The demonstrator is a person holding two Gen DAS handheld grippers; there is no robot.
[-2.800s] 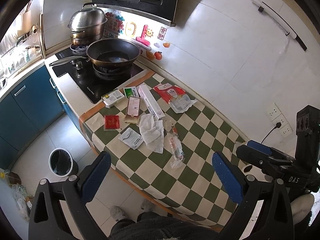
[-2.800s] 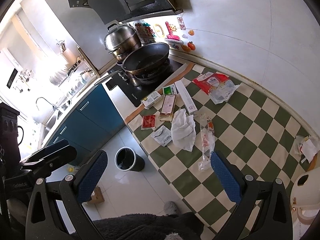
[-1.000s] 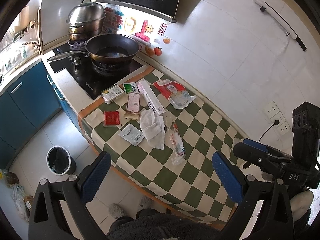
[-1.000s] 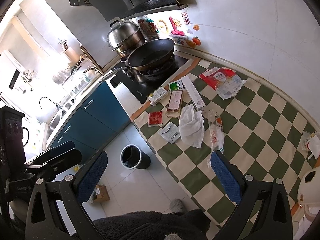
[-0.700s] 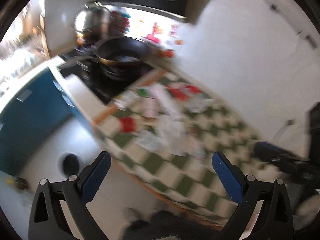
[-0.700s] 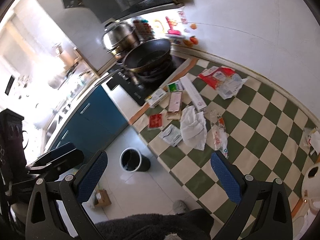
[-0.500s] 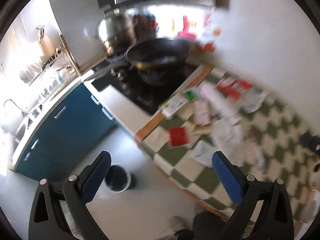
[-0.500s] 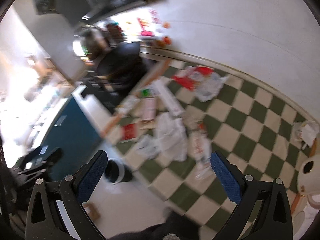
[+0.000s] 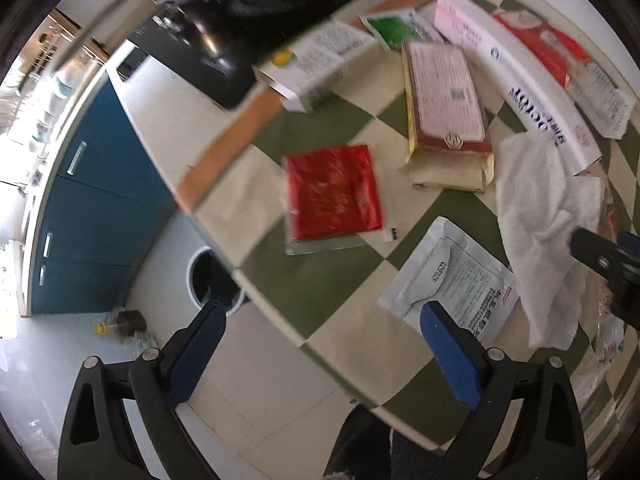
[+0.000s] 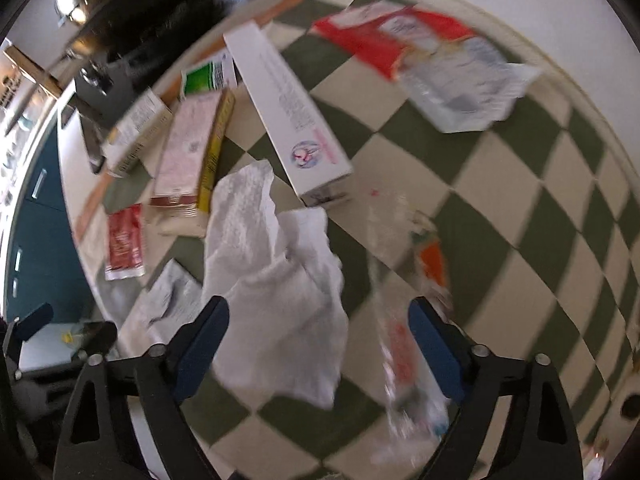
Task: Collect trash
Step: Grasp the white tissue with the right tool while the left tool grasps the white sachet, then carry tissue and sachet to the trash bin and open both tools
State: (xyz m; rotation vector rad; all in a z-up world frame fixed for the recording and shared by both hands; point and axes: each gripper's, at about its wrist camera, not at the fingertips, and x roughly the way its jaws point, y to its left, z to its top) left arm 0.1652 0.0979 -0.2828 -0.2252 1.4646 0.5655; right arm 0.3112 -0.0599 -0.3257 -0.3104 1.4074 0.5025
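Trash lies on a green-and-cream checked tablecloth (image 9: 320, 280). My left gripper (image 9: 320, 344) is open and empty, just above the table's near edge, below a red sachet (image 9: 332, 194) and left of a white printed pouch (image 9: 448, 280). My right gripper (image 10: 316, 348) is open, its jaws either side of a crumpled white paper towel (image 10: 276, 280), which also shows in the left wrist view (image 9: 544, 216). A clear plastic wrapper (image 10: 404, 340) lies by the right finger. A long white box (image 10: 288, 112), a pink box (image 10: 192, 152) and a red-and-clear bag (image 10: 432, 64) lie farther back.
A black hob (image 9: 224, 40) with a dark pan (image 10: 152, 12) stands at the table's far left end. A small bin (image 9: 212, 276) stands on the floor below the table edge, beside blue cabinets (image 9: 88, 216). A bottle (image 9: 128, 322) lies on the floor.
Both grippers have dropped fast from high above down close to the table. The left one came over the table's near edge, the right one over the paper towel. Both stayed open.
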